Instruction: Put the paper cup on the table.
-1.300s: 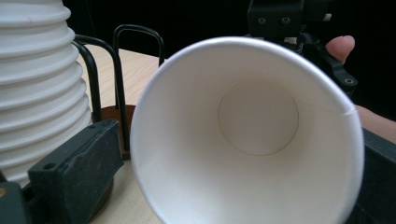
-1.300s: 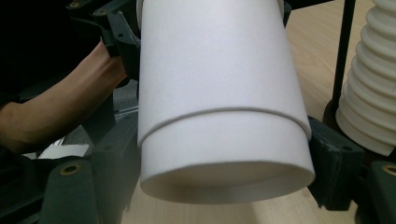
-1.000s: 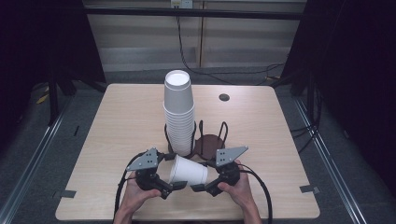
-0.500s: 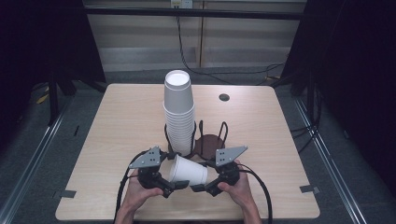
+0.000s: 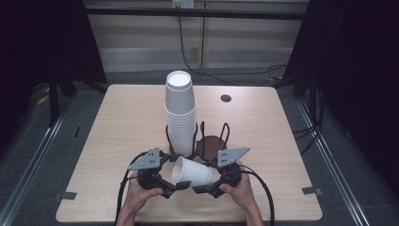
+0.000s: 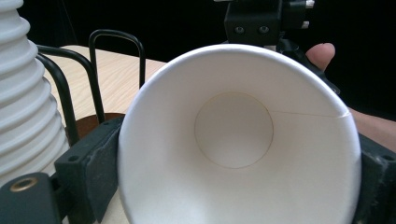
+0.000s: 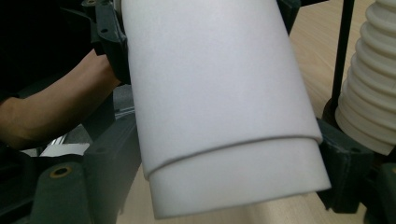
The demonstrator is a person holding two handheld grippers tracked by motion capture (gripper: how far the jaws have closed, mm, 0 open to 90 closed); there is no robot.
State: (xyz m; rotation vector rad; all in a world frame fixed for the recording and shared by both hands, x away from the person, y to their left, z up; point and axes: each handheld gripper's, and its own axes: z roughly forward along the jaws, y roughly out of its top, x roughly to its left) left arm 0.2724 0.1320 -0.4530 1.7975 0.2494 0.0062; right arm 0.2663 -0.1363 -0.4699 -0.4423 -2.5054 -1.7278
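**Two tongs hold nested white cups over the bench**

High view: lower centre of frame, a white paper cup (image 5: 190, 172) lies on its side w/ mouth to the left, just above the wooden bench (image 5: 117, 127). Left tongs (image 5: 175, 188) sit at its mouth end, right tongs (image 5: 200, 189) at its base end; a hand grips each. Just behind, a tall cup stack (image 5: 180, 113) stands in a black wire holder (image 5: 225, 134).

Left gripper view adds the cup's inside: round bottom and a side seam, w/ a black pad against the rim at each side. These jaws have just been closing and now grip the rim.

Right gripper view adds the outside: it is two cups nested, the inner cup's (image 7: 238, 182) base poking out at bottom of frame. Right tongs are clamped on that inner cup.

No brand, label or writing is readable.
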